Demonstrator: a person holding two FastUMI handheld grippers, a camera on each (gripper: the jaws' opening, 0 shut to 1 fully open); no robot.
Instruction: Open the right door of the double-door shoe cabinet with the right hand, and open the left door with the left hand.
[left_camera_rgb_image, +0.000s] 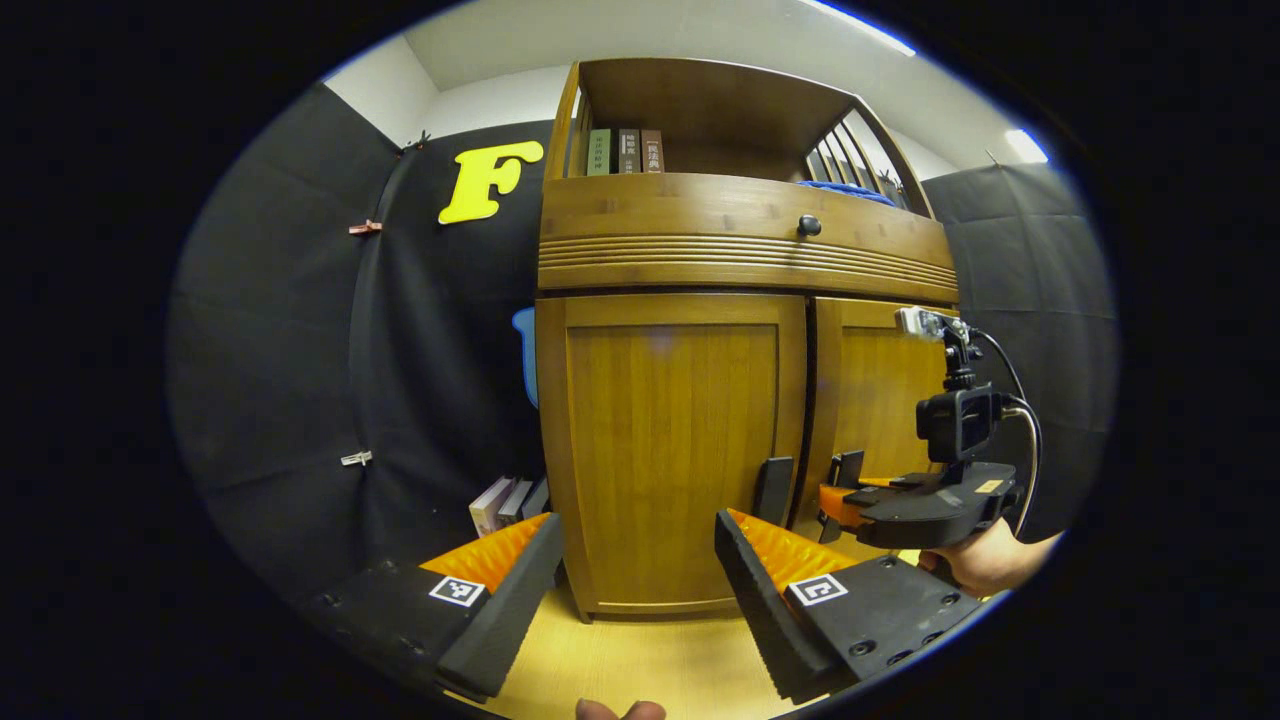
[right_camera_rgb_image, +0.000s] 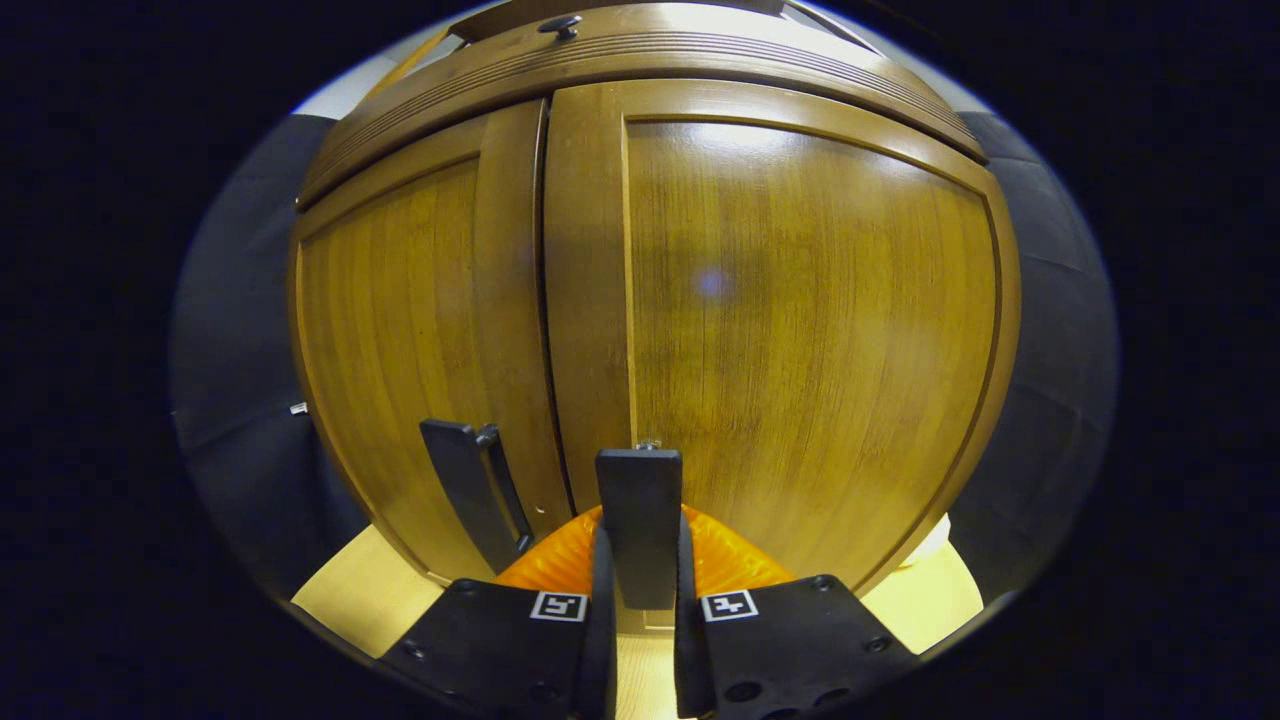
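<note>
Books (left_camera_rgb_image: 625, 151) with spine lettering stand atop closed shoe cabinet (left_camera_rgb_image: 670, 440).

We hold the left gripper (left_camera_rgb_image: 640, 570) back from the shoe cabinet (left_camera_rgb_image: 670, 450), its two fingers spread wide with open space between them, aimed at the cabinet's left door panel and touching nothing. A fingertip or two of our own hand (left_camera_rgb_image: 620, 710) peeks in at the bottom edge of the left gripper view. Our right gripper (right_camera_rgb_image: 640, 560) is up against the cabinet's front, low down and just right of the seam between the doors; its fingers sit close together, pressing on the dark upright handle (right_camera_rgb_image: 640, 520) from both sides. In the left gripper view, our right hand (left_camera_rgb_image: 990, 560) grips that tool from below.
</note>
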